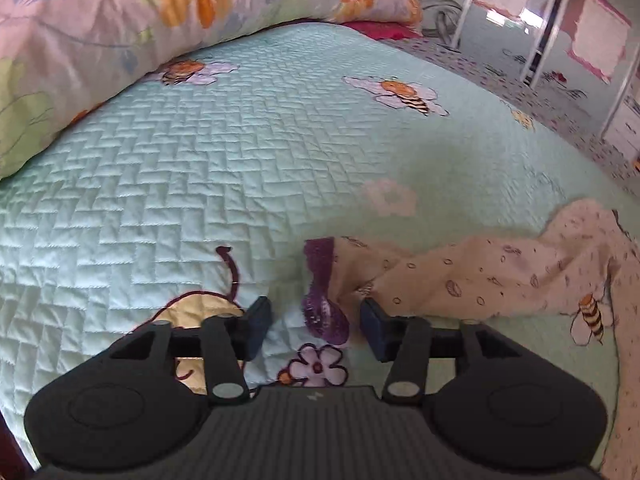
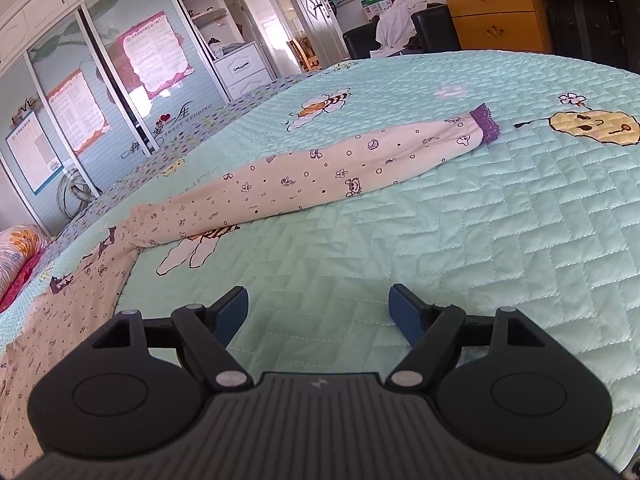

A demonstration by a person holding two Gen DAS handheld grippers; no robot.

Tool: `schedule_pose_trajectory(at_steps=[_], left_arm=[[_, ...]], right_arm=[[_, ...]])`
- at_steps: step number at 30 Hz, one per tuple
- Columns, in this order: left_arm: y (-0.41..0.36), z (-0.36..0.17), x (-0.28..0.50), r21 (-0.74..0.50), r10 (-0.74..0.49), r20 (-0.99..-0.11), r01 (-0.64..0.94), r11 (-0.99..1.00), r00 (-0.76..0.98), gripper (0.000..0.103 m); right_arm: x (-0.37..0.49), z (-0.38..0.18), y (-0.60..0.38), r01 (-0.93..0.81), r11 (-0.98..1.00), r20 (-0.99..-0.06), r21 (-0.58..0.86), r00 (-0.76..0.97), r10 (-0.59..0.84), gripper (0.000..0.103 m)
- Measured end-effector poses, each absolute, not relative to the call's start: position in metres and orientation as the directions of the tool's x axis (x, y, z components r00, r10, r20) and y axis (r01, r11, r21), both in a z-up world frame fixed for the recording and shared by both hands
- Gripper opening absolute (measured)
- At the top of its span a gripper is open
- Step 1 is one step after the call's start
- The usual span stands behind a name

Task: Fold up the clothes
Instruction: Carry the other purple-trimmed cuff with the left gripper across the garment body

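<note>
A cream printed garment (image 1: 480, 276) lies on the mint quilted bedspread (image 1: 240, 160), one sleeve ending in a purple lace cuff (image 1: 324, 308). My left gripper (image 1: 315, 312) points down at that cuff. Its jaws stand apart on either side of the cuff, and the pads do not press on it. In the right wrist view a long sleeve of the garment (image 2: 320, 176) lies stretched flat across the bed, its purple cuff (image 2: 486, 122) at the far right. My right gripper (image 2: 317, 294) hovers open over bare bedspread (image 2: 480, 240), short of the sleeve, with nothing between its fingers.
A floral rolled duvet (image 1: 120, 20) lies along the bed's far left edge. Beyond the bed stand a sliding-door wardrobe (image 2: 100, 80), a white drawer unit (image 2: 244, 68), a wooden desk (image 2: 500, 12) and a black chair with white clothes (image 2: 396, 24).
</note>
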State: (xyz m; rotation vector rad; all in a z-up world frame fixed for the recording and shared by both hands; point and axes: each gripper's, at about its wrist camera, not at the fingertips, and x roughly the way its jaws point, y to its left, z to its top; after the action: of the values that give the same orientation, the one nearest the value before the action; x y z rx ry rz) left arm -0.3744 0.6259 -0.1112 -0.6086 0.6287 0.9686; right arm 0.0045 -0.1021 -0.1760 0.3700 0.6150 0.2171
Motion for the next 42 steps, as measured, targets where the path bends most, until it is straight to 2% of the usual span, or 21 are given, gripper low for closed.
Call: schedule_pose_trajectory(at_steps=[1, 3, 6, 9, 10, 11, 12, 13, 15, 19, 22, 30, 31, 33, 35, 38, 42], left_arm=[[0.624, -0.107, -0.373, -0.211, 0.543, -0.71, -0.871, 0.443, 0.448, 0.002], [0.621, -0.084, -0.379, -0.311, 0.542, -0.655, -0.841, 0.443, 0.527, 0.002], [0.628, -0.046, -0.395, -0.523, 0.535, -0.541, -0.758, 0.391, 0.649, 0.002], [0.66, -0.037, -0.401, -0.553, 0.572, -0.548, -0.777, 0.3, 0.611, 0.007], [0.671, -0.035, -0.402, -0.553, 0.586, -0.557, -0.789, 0.267, 0.589, 0.025], [0.683, -0.039, -0.403, -0.531, 0.592, -0.591, -0.817, 0.227, 0.548, 0.055], [0.694, -0.05, -0.406, -0.488, 0.596, -0.643, -0.857, 0.165, 0.481, 0.062], [0.702, -0.062, -0.41, -0.439, 0.597, -0.694, -0.894, 0.091, 0.402, 0.062], [0.705, -0.082, -0.42, -0.4, 0.578, -0.738, -0.916, 0.04, 0.348, 0.061], [0.679, -0.105, -0.434, -0.426, 0.582, -0.713, -0.901, 0.084, 0.391, 0.061], [0.666, -0.114, -0.43, -0.398, 0.574, -0.713, -0.906, 0.143, 0.403, 0.061], [0.691, -0.123, -0.394, -0.332, 0.545, -0.729, -0.91, 0.247, 0.414, 0.062], [0.692, -0.125, -0.39, -0.329, 0.54, -0.729, -0.907, 0.262, 0.42, 0.061], [0.695, -0.129, -0.384, -0.331, 0.524, -0.729, -0.897, 0.292, 0.439, 0.052], [0.696, -0.132, -0.383, -0.366, 0.488, -0.731, -0.878, 0.31, 0.477, 0.0], [0.684, -0.122, -0.393, -0.443, 0.499, -0.683, -0.846, 0.296, 0.533, 0.0], [0.655, -0.082, -0.433, -0.563, 0.58, -0.558, -0.784, 0.261, 0.593, 0.0]], right_arm=[[0.004, -0.176, -0.102, -0.089, 0.913, -0.521, 0.398, 0.797, 0.305, 0.077], [0.004, -0.176, -0.102, -0.09, 0.914, -0.522, 0.396, 0.797, 0.305, 0.077], [0.004, -0.176, -0.101, -0.092, 0.915, -0.522, 0.392, 0.797, 0.304, 0.078], [0.004, -0.176, -0.098, -0.097, 0.92, -0.523, 0.379, 0.798, 0.299, 0.079], [0.004, -0.176, -0.098, -0.097, 0.92, -0.522, 0.38, 0.798, 0.3, 0.079], [0.004, -0.176, -0.099, -0.096, 0.918, -0.521, 0.384, 0.799, 0.302, 0.079], [0.003, -0.176, -0.1, -0.096, 0.916, -0.519, 0.389, 0.799, 0.304, 0.079], [0.003, -0.176, -0.101, -0.095, 0.914, -0.518, 0.394, 0.799, 0.306, 0.079], [0.003, -0.176, -0.101, -0.094, 0.912, -0.517, 0.398, 0.799, 0.308, 0.079], [0.003, -0.176, -0.099, -0.095, 0.918, -0.52, 0.386, 0.799, 0.301, 0.08], [0.003, -0.175, -0.095, -0.101, 0.926, -0.525, 0.363, 0.799, 0.293, 0.081], [0.002, -0.175, -0.09, -0.101, 0.937, -0.53, 0.335, 0.802, 0.276, 0.082], [0.001, -0.175, -0.09, -0.1, 0.939, -0.531, 0.33, 0.802, 0.273, 0.082], [0.001, -0.175, -0.088, -0.1, 0.942, -0.533, 0.32, 0.803, 0.267, 0.082], [0.001, -0.175, -0.087, -0.1, 0.945, -0.534, 0.31, 0.804, 0.26, 0.082], [0.001, -0.175, -0.085, -0.1, 0.949, -0.536, 0.299, 0.806, 0.253, 0.082], [0.001, -0.175, -0.086, -0.1, 0.947, -0.532, 0.306, 0.807, 0.257, 0.082]])
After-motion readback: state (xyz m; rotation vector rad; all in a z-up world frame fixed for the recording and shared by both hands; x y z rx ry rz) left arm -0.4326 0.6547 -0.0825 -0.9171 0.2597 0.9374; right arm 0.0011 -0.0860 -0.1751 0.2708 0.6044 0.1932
